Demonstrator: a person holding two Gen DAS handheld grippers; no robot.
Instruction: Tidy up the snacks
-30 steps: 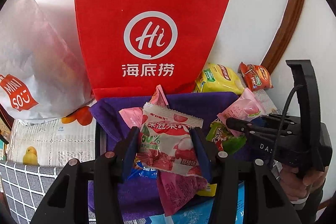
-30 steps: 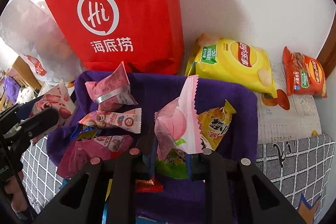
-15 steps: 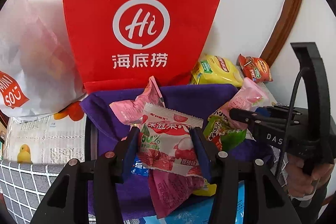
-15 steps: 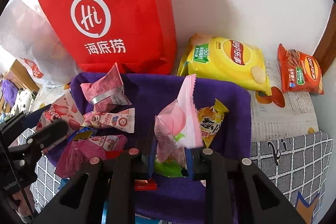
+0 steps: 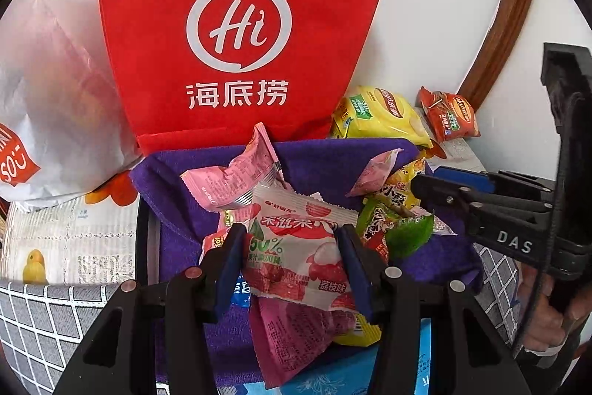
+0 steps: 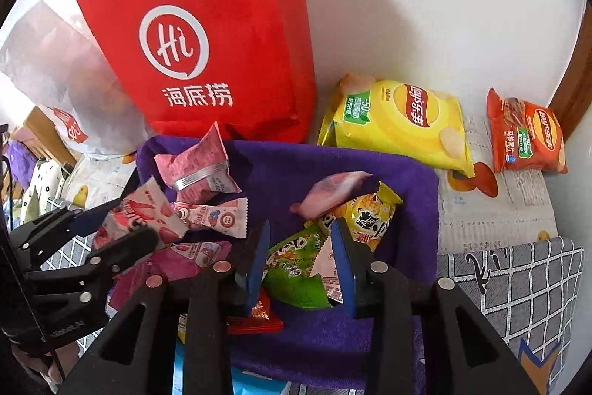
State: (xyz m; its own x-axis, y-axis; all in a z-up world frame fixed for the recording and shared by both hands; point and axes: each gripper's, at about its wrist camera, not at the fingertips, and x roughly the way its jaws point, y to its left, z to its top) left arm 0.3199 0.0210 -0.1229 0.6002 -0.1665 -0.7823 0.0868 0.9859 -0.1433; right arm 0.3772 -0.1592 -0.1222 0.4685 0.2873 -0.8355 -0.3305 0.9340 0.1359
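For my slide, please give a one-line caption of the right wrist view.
Right gripper, jaws just opening, releases a pink peach-print packet onto the purple cloth.

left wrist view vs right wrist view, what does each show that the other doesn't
Only the left wrist view shows the left gripper clamping the white-and-red lychee jelly packet front-on.

Only the right wrist view shows the small red foil sachet and the right gripper just opened, nothing gripped.

Both show the red paper bag, purple towel-lined bin and yellow crisp bag.

The right tool (image 6: 299, 258), jaws just opening, straddles a green packet (image 6: 296, 269) on purple cloth (image 6: 288, 173).
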